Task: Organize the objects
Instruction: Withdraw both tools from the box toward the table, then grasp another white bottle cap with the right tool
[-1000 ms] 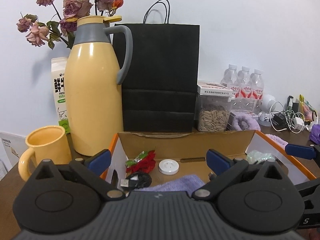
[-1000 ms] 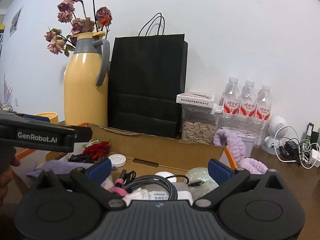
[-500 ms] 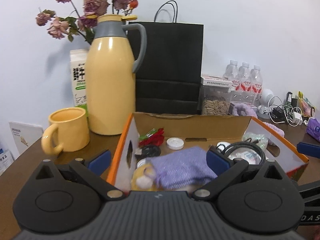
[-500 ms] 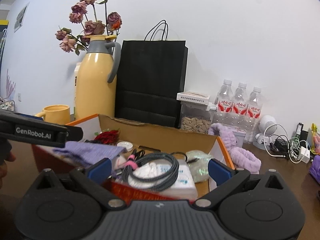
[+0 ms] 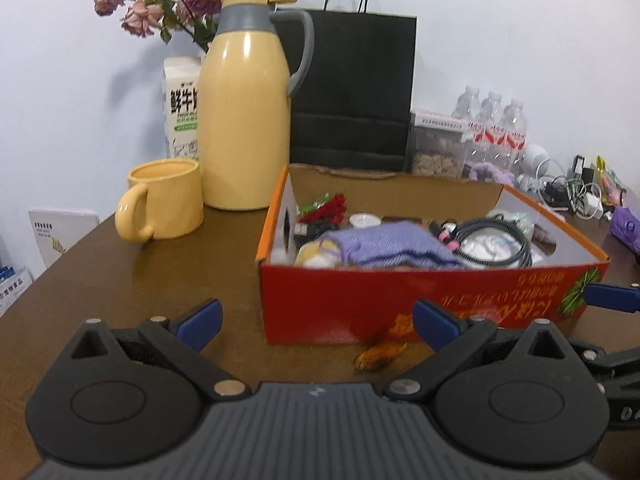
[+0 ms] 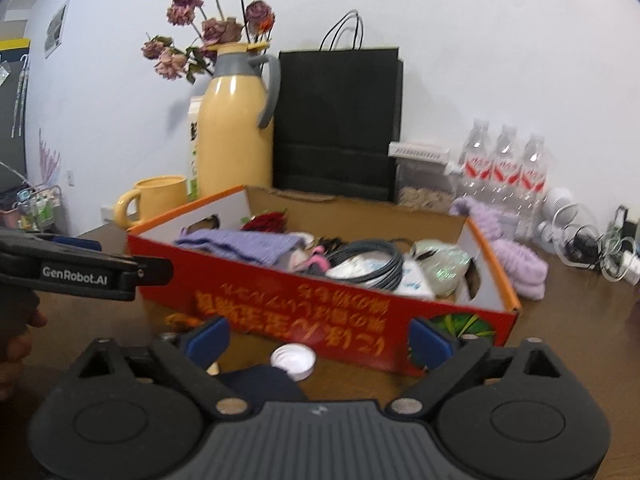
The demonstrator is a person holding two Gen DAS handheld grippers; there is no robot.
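Observation:
A red cardboard box (image 5: 400, 292) (image 6: 320, 300) stands open on the brown table. Inside lie a purple cloth (image 5: 384, 244) (image 6: 240, 242), a coiled black cable (image 5: 496, 248) (image 6: 368, 264) and a red wrapper (image 5: 328, 208). My left gripper (image 5: 316, 318) hangs open in front of the box's near wall, with an orange wrapper (image 5: 380, 354) on the table just inside its right finger. My right gripper (image 6: 319, 338) is closing, its pads still wide apart. A white bottle cap (image 6: 293, 360) lies on the table between them, untouched, beside a dark object (image 6: 260, 380).
Behind the box stand a yellow thermos (image 5: 244, 120), a yellow mug (image 5: 164, 200), a milk carton (image 5: 182, 112), a black paper bag (image 5: 352, 92) and water bottles (image 5: 496, 128). To the right lie a purple headband (image 6: 516, 260) and tangled chargers (image 5: 568, 196).
Both grippers have drawn back from above the box to its near side. The box's red front wall, the white cap and the orange wrapper have come into view. The right jaws have narrowed slightly.

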